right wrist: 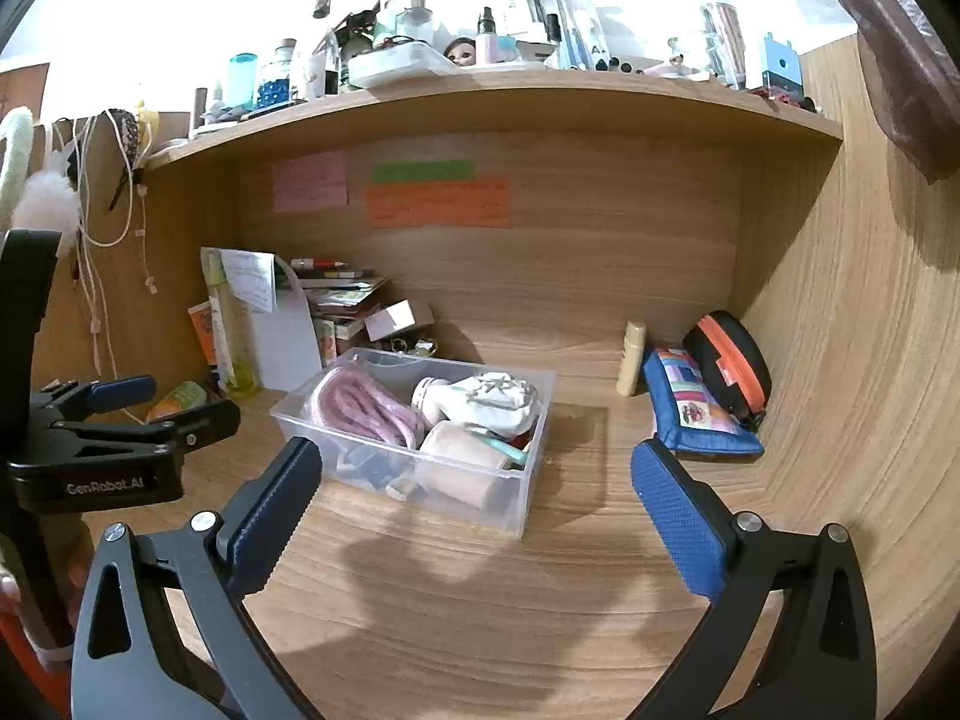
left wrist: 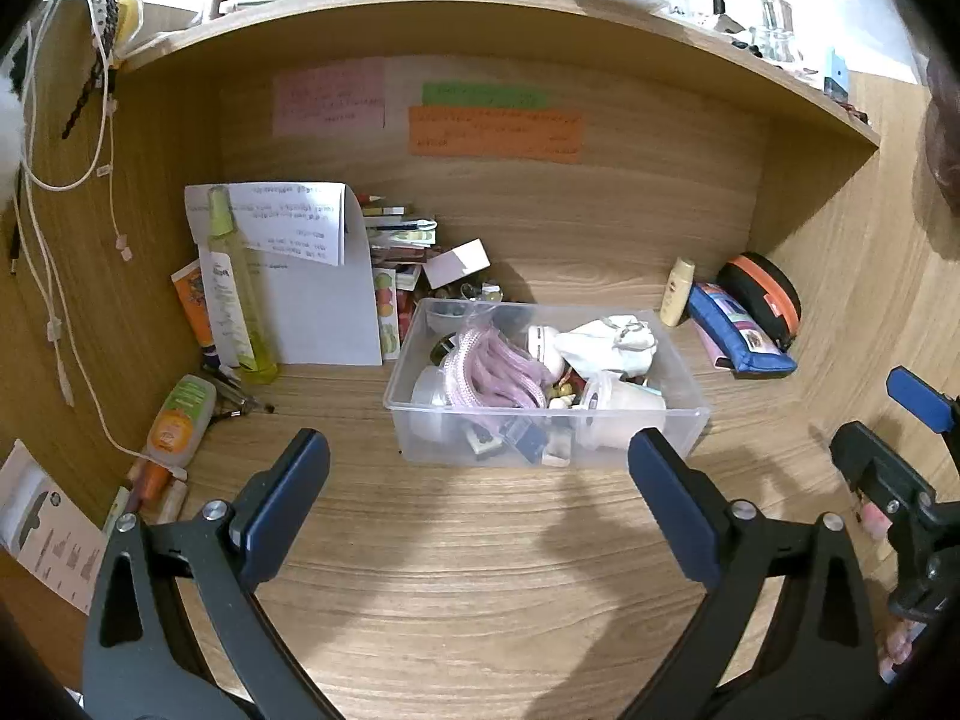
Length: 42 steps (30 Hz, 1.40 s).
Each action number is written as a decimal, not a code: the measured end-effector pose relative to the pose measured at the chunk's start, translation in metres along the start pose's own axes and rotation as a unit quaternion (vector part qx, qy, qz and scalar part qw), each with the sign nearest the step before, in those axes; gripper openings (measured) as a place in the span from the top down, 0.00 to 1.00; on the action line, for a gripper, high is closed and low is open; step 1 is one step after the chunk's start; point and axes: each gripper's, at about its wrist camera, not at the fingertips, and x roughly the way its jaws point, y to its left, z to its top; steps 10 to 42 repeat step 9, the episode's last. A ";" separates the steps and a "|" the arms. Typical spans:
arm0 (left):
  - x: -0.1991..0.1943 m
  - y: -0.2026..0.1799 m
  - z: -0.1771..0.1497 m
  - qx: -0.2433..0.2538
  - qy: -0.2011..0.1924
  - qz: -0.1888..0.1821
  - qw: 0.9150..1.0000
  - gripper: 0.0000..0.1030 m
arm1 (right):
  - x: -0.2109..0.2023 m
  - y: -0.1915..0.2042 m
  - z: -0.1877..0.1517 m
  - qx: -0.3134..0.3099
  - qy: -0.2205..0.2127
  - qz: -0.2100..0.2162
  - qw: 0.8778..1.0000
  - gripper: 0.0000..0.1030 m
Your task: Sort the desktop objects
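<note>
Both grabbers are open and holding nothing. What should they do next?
Probably move the right gripper toward the blue patchwork pouch lying loose on the wooden desk. Its jaws stand wide and empty, and the clear plastic bin already holds sorted things.

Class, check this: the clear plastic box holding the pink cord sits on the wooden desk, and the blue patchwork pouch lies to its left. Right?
Not quite. The blue patchwork pouch lies to the right of the clear plastic box, as the right wrist view shows; the pink cord is inside the box.

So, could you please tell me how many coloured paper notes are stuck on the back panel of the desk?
3: a pink note at left, a green note to its right, and an orange note directly below the green.
</note>
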 end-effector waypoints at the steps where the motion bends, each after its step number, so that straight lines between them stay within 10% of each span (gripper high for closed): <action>1: -0.001 0.000 0.000 0.002 -0.001 0.000 1.000 0.02 | -0.001 0.001 -0.001 -0.003 0.000 -0.001 1.000 0.00; 42: -0.002 -0.010 -0.003 0.029 -0.019 0.003 0.999 0.02 | 0.007 0.001 -0.006 -0.002 0.015 -0.010 1.000 0.00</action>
